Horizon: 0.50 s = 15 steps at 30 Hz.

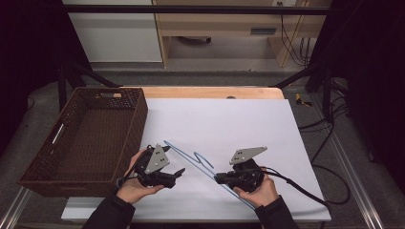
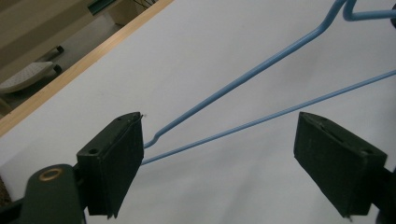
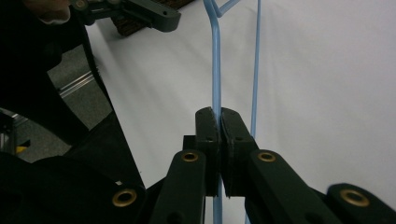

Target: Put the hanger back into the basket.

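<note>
A blue wire hanger point(image 1: 191, 161) lies flat on the white sheet point(image 1: 224, 119), running from centre left toward the front right. Its hook point(image 1: 203, 160) curls in the middle. My right gripper point(image 1: 217, 177) is shut on one of the hanger's wires; in the right gripper view the jaws point(image 3: 219, 112) press together on the wire point(image 3: 215, 60). My left gripper point(image 1: 180, 171) is open beside the hanger's left corner. In the left gripper view two hanger wires point(image 2: 243, 77) run out from between its spread jaws point(image 2: 219, 116), which touch nothing.
A dark wicker basket point(image 1: 107, 90) sits at the left, its near wall close to my left hand. The table's wooden edge point(image 1: 210, 92) shows behind the sheet. A black cable point(image 1: 305, 191) trails from the right gripper over the sheet's right side.
</note>
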Each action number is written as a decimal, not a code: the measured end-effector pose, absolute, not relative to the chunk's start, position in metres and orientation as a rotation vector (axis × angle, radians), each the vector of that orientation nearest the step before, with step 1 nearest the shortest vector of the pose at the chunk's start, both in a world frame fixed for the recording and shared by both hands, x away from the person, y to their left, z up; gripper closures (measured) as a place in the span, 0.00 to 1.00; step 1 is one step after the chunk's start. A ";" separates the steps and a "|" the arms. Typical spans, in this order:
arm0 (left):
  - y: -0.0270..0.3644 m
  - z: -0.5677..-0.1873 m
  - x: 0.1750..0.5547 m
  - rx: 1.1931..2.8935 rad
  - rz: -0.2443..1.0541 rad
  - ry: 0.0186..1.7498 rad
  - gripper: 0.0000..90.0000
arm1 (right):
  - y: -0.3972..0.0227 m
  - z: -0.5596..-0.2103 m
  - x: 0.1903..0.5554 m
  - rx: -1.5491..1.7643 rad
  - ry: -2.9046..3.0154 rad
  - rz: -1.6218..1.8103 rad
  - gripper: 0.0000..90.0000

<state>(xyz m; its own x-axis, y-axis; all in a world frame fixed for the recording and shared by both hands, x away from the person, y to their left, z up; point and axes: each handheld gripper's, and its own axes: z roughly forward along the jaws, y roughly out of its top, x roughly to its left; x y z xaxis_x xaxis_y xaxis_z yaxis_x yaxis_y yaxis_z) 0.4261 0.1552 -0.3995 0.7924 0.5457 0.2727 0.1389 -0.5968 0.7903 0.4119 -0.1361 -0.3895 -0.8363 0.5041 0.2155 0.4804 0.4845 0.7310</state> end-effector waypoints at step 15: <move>0.139 -0.413 0.430 2.279 0.752 0.370 0.45 | -0.127 -0.393 0.410 0.855 2.747 1.317 0.98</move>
<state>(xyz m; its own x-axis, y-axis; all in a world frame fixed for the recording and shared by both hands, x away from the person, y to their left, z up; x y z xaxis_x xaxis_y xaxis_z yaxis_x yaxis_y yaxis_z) 0.4299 0.1388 -0.4131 0.7906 0.4540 0.4110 0.0484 -0.7154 0.6971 0.4097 -0.1266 -0.3932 -0.8538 0.4597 0.2445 0.4785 0.5077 0.7164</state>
